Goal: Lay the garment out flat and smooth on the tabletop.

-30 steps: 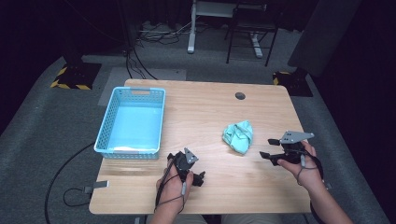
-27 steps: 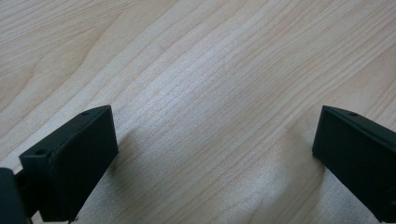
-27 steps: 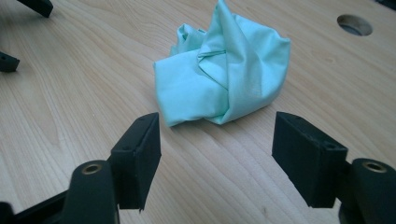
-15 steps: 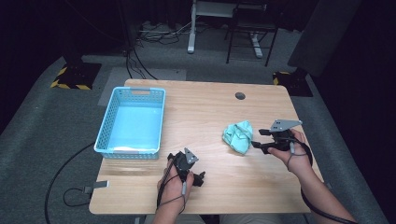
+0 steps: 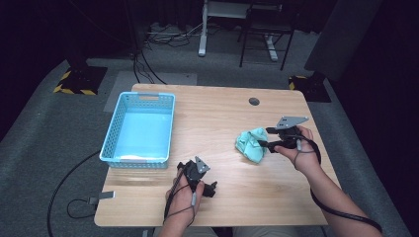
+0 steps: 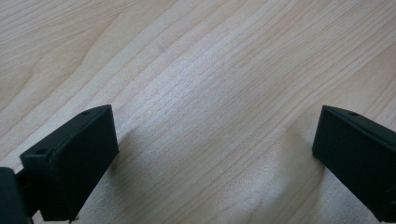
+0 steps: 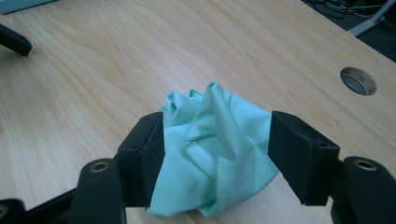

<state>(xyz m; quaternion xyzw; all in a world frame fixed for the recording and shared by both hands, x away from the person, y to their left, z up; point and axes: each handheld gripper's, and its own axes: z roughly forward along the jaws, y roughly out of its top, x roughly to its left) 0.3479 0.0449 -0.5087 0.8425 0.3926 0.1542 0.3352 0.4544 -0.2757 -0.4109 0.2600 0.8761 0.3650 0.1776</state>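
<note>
right gripper jaws closing around the cloth, pads beside its sides; left gripper released on the tabletop, basket left of the cloth.

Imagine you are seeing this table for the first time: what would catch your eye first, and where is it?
A crumpled mint-green cloth on the right half of the wooden table stands out, with the right gripper at its edge and its black jaws on either side of the bundle. Next comes the light blue basket on the left side. The left gripper sits open near the front edge.
</note>
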